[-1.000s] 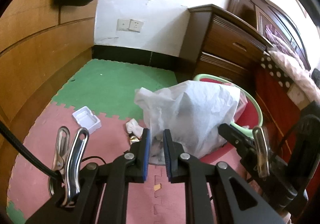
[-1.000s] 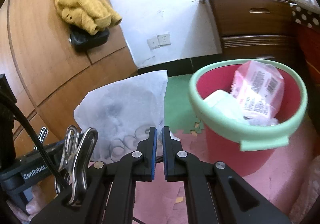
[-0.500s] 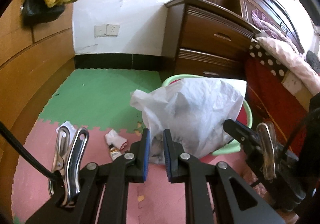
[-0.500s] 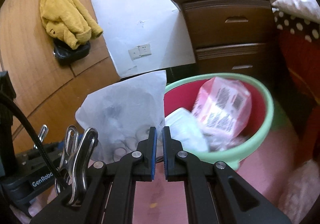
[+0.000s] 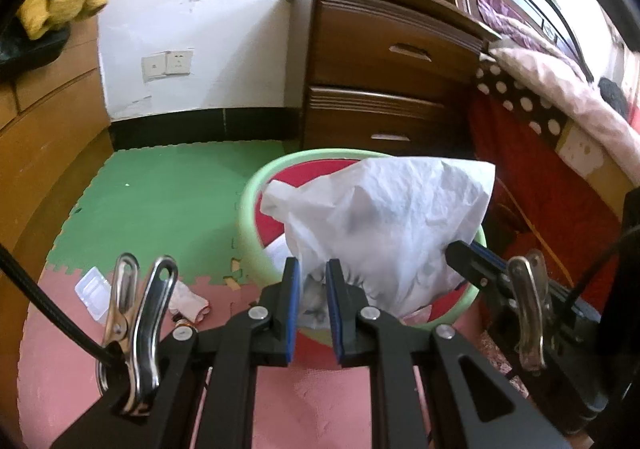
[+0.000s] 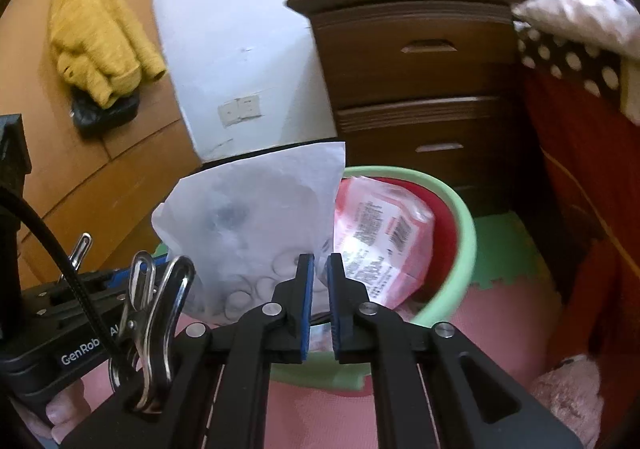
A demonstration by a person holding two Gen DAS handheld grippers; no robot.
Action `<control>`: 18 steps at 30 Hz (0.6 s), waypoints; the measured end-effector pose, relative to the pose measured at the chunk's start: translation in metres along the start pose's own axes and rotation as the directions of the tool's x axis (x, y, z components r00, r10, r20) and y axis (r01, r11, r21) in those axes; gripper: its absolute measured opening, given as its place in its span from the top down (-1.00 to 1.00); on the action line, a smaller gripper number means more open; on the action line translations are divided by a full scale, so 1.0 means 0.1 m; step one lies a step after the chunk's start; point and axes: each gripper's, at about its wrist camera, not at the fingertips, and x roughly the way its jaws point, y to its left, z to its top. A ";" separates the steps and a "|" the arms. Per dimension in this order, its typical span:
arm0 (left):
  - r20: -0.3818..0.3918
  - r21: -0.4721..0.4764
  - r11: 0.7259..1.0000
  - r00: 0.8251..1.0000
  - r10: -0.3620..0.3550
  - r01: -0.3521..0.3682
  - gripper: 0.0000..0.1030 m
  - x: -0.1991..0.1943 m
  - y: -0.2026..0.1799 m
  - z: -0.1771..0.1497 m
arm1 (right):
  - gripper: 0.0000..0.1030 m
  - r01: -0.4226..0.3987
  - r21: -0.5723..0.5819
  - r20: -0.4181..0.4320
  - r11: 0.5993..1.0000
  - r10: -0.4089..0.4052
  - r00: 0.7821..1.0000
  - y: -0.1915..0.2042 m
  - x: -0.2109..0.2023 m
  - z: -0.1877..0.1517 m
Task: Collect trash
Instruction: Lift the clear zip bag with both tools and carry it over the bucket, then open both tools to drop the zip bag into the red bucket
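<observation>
A crumpled white plastic bag [image 5: 384,225] hangs stretched between my two grippers, above a red bin with a pale green rim [image 5: 248,205]. My left gripper [image 5: 312,277] is shut on a bunched corner of the bag. My right gripper [image 6: 319,269] still pinches the bag's [image 6: 256,217] other edge, and its jaws are opening, the gap a little wider than before. In the left wrist view the right gripper [image 5: 460,249] meets the bag from the right. A pink printed packet [image 6: 380,233] lies inside the bin [image 6: 464,233].
On the foam floor mat left of the bin lie a clear plastic tray [image 5: 94,289] and a crumpled pink-white wrapper [image 5: 188,299]. A dark wooden nightstand [image 5: 384,89] stands behind the bin, with a bed with red cover [image 5: 560,209] to the right. A yellow garment [image 6: 96,41] hangs on the wardrobe.
Both grippers have carried the bag sideways from over the mat to above the bin. The floor trash now lies further left. The right jaws stand slightly wider apart.
</observation>
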 end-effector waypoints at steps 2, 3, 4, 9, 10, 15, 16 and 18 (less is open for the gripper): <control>-0.008 0.019 1.000 1.000 0.000 0.001 0.74 0.09 -0.08 0.01 | 0.81 0.017 0.028 -0.006 0.999 -0.017 1.000 -0.09 0.04 -0.01; -0.010 0.025 1.000 1.000 -0.001 0.001 0.74 0.13 -0.11 0.02 | 0.81 0.026 0.041 -0.011 0.999 -0.025 1.000 -0.12 0.06 -0.02; -0.013 0.033 0.999 1.000 -0.003 0.003 0.74 0.18 -0.15 0.03 | 0.81 0.039 0.055 -0.019 0.998 -0.038 0.999 -0.16 0.09 -0.02; -0.033 0.055 0.998 0.999 -0.006 0.008 0.74 0.35 -0.27 0.03 | 0.80 0.106 0.073 -0.039 0.992 -0.104 0.994 -0.28 0.14 -0.04; -0.036 0.061 0.998 0.999 -0.002 0.004 0.75 0.38 -0.28 0.03 | 0.80 0.111 0.078 -0.040 0.991 -0.108 0.993 -0.30 0.15 -0.05; -0.057 0.071 0.997 0.998 0.020 -0.016 0.73 0.50 -0.30 0.05 | 0.80 0.121 0.100 -0.041 0.988 -0.117 0.992 -0.35 0.18 -0.05; -0.057 0.071 0.997 0.998 0.019 -0.015 0.69 0.50 -0.30 0.05 | 0.77 0.124 0.101 -0.041 0.987 -0.120 0.992 -0.35 0.19 -0.05; -0.056 0.074 0.997 0.998 0.014 -0.010 0.55 0.50 -0.31 0.06 | 0.66 0.128 0.111 -0.046 0.985 -0.124 0.991 -0.36 0.21 -0.04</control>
